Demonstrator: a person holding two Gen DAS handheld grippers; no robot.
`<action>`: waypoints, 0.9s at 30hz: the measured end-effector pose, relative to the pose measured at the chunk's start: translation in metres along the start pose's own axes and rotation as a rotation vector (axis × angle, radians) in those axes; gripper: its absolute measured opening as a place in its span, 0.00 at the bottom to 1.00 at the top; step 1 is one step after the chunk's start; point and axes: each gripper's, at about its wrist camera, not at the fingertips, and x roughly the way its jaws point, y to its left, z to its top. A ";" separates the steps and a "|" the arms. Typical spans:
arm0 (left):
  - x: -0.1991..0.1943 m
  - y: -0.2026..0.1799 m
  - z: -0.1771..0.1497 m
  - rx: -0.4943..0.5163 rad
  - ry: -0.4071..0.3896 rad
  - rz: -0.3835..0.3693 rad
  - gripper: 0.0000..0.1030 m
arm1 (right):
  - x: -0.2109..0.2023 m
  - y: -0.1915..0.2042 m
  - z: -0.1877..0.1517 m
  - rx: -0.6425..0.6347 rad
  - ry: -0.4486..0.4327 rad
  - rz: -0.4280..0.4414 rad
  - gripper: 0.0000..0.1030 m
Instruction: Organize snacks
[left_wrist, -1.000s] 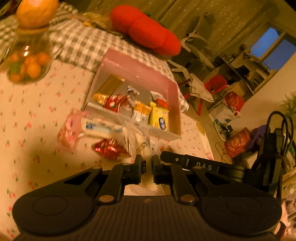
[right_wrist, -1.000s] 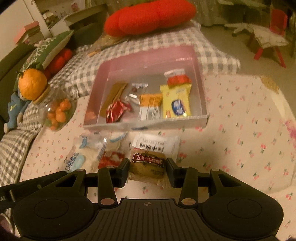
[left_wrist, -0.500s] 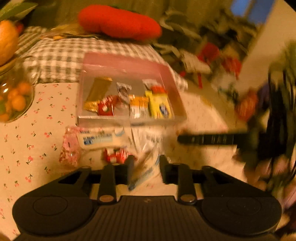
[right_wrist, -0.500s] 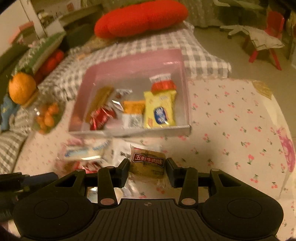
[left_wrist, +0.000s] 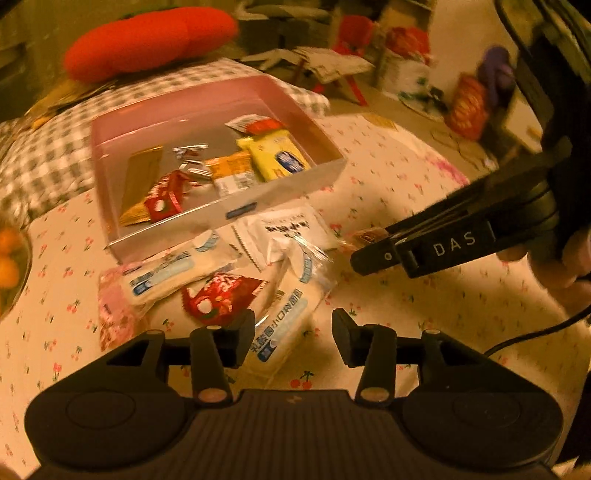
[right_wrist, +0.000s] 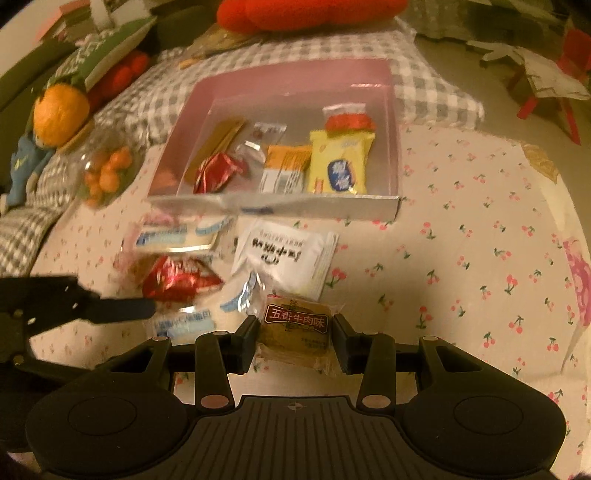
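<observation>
A pink box (left_wrist: 184, 110) (right_wrist: 295, 81) on the flowered tablecloth holds several snack packets. In front of it lie a white sachet (left_wrist: 288, 229) (right_wrist: 284, 254), a red wrapper (left_wrist: 218, 299) (right_wrist: 177, 280) and a long white-and-blue packet (left_wrist: 166, 273). My left gripper (left_wrist: 293, 338) (right_wrist: 144, 308) hangs low over this pile. Its jaws are opening around another white-and-blue packet (left_wrist: 284, 325), and the right pad stands clear of it. My right gripper (right_wrist: 295, 339) (left_wrist: 360, 254) is shut on a brown beef-flavour packet (right_wrist: 295, 325) just right of the pile.
A glass jar of small oranges (right_wrist: 107, 173) topped by an orange figure (right_wrist: 61, 110) stands at the table's left. Behind the box lie a checked blanket (right_wrist: 436, 92) and a red cushion (left_wrist: 147, 40). The tablecloth (right_wrist: 480, 258) on the right carries no snacks.
My left gripper went from shut to partly open, rolled level, and sank toward the packets in front of the box. The right gripper kept hold of the brown packet and barely shifted.
</observation>
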 end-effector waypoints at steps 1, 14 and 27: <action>0.005 -0.002 0.001 0.026 0.012 0.007 0.43 | 0.001 0.001 -0.001 -0.007 0.007 0.001 0.40; 0.030 -0.002 0.014 0.198 0.153 0.053 0.47 | 0.006 0.011 -0.007 -0.076 0.039 0.009 0.40; 0.035 -0.007 0.011 0.259 0.173 0.116 0.25 | 0.005 0.006 -0.007 -0.065 0.036 0.000 0.40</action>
